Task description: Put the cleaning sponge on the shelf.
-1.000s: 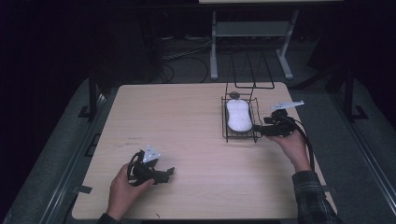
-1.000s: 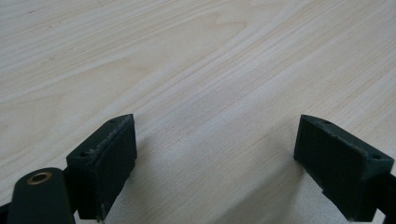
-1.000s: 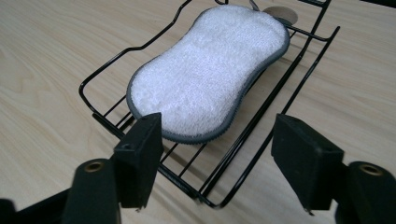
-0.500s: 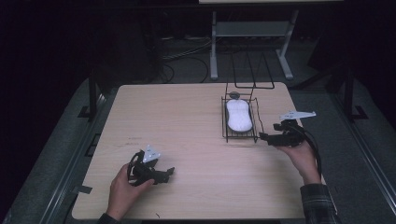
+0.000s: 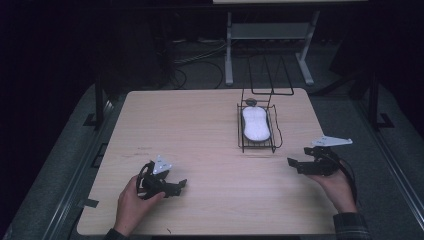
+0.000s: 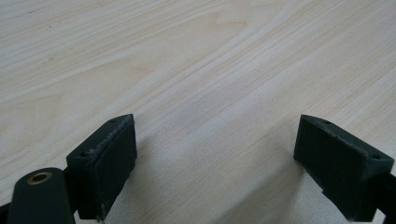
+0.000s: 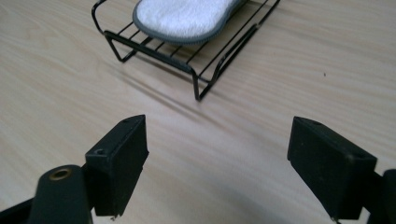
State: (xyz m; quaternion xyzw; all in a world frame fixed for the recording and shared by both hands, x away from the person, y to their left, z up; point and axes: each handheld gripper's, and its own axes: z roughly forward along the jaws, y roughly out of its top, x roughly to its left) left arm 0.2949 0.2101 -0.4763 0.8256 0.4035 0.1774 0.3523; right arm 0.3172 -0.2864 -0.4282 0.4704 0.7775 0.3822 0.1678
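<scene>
Both grippers stand open and empty. Nearest, the left gripper rests low over the bare table, unmoved. Farther right, the right gripper has drawn back from the wire rack, its jaws having just been opening with nothing between them. Beyond, the white pad lies in the rack, so the placing looks done.

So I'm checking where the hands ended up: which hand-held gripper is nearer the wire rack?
The right hand-held gripper. It sits just off the rack's near corner, while the left hand-held gripper rests far across the table.
</scene>
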